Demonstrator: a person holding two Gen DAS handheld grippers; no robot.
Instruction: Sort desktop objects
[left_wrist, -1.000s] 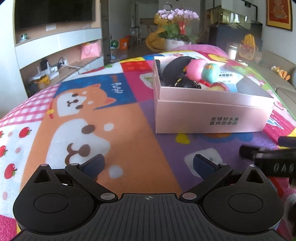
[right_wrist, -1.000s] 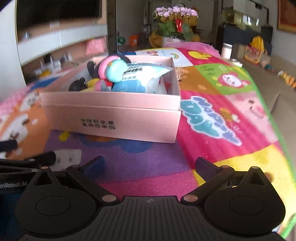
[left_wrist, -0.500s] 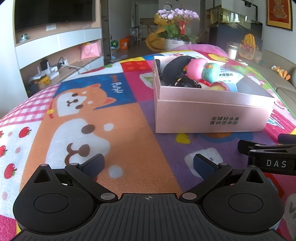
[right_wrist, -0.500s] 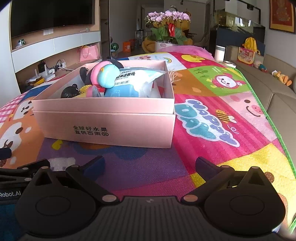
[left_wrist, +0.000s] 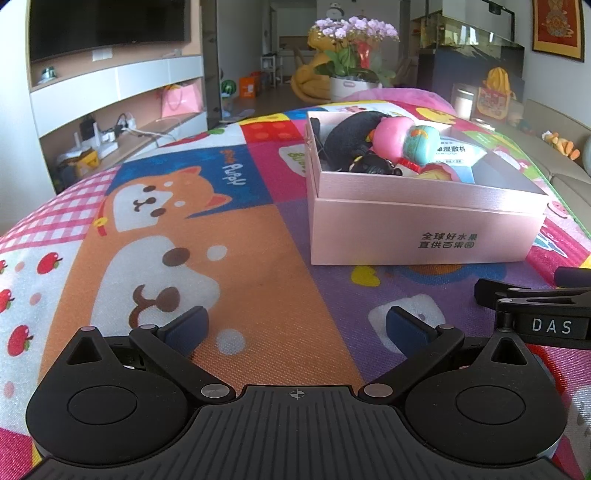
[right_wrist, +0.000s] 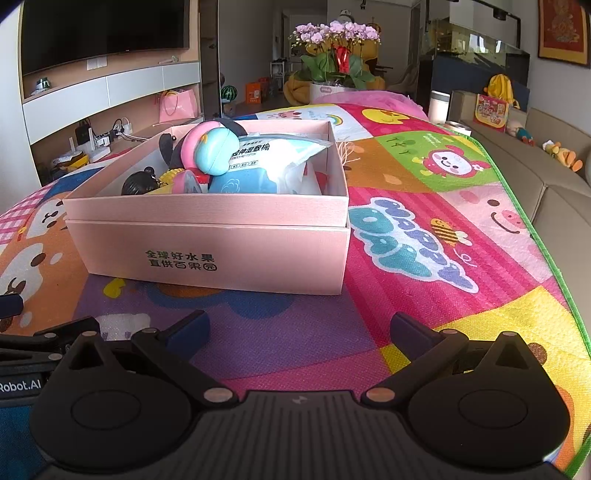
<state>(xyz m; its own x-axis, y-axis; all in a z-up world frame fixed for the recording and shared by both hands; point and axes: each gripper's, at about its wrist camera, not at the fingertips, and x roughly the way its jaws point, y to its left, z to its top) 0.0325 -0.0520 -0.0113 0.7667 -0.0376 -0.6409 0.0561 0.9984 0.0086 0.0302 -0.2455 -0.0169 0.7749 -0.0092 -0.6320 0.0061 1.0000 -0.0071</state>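
A pink cardboard box (left_wrist: 424, 236) with black Chinese print stands on the colourful play mat; it also shows in the right wrist view (right_wrist: 207, 254). It holds several objects: a black plush (left_wrist: 351, 136), a pink and teal toy (right_wrist: 210, 151), a white and blue wipes pack (right_wrist: 266, 158). My left gripper (left_wrist: 297, 328) is open and empty, low over the mat, near and left of the box. My right gripper (right_wrist: 299, 326) is open and empty, in front of the box. The right gripper's body (left_wrist: 539, 314) shows at the right of the left wrist view.
The play mat (right_wrist: 424, 236) covers the surface; its green edge (right_wrist: 532, 225) runs along the right, beside a beige sofa (right_wrist: 554, 177). A potted orchid (right_wrist: 336, 55) stands at the far end. A TV wall with shelves (left_wrist: 110, 85) lies to the left.
The right gripper has drawn back slightly and steadied, so the box looks a little farther. The left gripper has hardly moved. Both stay open.
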